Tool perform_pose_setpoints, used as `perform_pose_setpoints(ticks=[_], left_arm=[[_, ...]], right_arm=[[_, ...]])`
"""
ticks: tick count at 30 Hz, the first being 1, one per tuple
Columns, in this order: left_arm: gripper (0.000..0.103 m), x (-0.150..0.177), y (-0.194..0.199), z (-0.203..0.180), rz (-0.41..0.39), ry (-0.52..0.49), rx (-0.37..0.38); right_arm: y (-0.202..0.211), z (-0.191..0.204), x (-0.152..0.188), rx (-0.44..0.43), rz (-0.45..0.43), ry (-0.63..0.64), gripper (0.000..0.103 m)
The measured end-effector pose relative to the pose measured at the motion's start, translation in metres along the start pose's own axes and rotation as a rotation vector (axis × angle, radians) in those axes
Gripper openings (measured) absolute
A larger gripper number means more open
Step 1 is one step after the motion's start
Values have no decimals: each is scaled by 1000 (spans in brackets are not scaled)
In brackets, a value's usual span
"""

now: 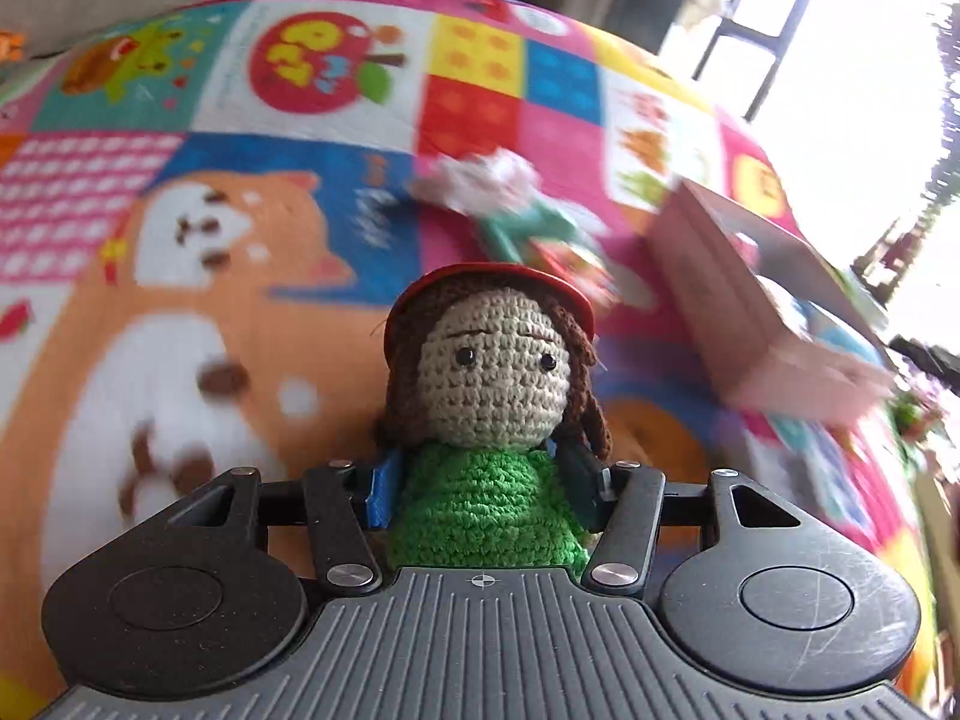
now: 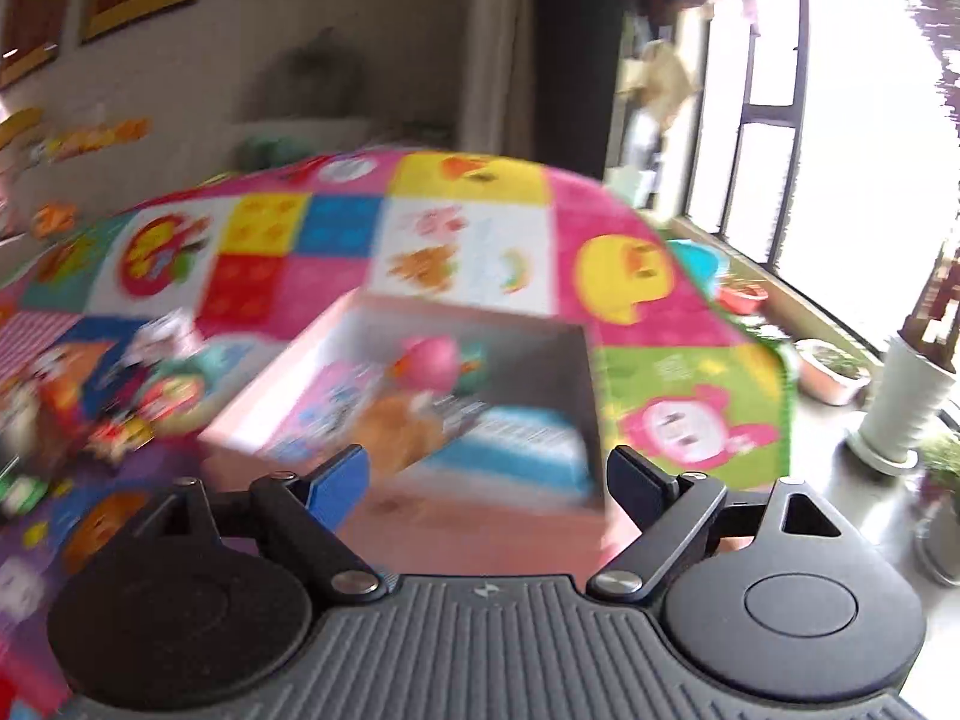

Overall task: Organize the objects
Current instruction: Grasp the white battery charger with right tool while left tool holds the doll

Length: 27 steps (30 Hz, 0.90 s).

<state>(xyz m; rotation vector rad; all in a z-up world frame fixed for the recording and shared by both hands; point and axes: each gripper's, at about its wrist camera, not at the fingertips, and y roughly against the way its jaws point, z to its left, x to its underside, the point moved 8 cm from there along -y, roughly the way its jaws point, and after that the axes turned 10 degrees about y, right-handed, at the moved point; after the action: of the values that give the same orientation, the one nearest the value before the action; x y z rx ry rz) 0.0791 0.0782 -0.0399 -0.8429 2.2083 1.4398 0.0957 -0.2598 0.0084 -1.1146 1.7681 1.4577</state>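
— Bright patchwork play mat (image 1: 198, 276) everywhere. Left gripper (image 1: 486, 495) has its fingers clamped on the crochet doll (image 1: 498, 396) by its green body, held clear of the mat.

— Right gripper (image 2: 486, 480) gapes wide, empty, near the pink box (image 2: 420, 396).

— That soft body could slip out before reaching the box.

— What's inside the box is too blurred to name.

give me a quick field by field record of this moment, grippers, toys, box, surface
left gripper: shut on the crochet doll, at its green body
doll: beige face, brown hair, red cap, upright toward the camera
right gripper: open, nothing between its fingers
pink box: open, on the play mat, toys inside, blurred
loose toys: small pile on the mat, left of the box
image: strong motion blur
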Motion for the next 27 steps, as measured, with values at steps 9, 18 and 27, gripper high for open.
perform_pose_setpoints(ticks=[9,18,27], left_arm=[[60,12,5,-4,-63,16,56],[61,10,-3,-9,-137,-23,51],[61,10,-2,-9,-150,-17,57]], right_arm=[[-86,-16,-6,26,129,-59,77],[-99,73,-32,-55,87,124,74],[-74,80,-39,-135,50,95,75]])
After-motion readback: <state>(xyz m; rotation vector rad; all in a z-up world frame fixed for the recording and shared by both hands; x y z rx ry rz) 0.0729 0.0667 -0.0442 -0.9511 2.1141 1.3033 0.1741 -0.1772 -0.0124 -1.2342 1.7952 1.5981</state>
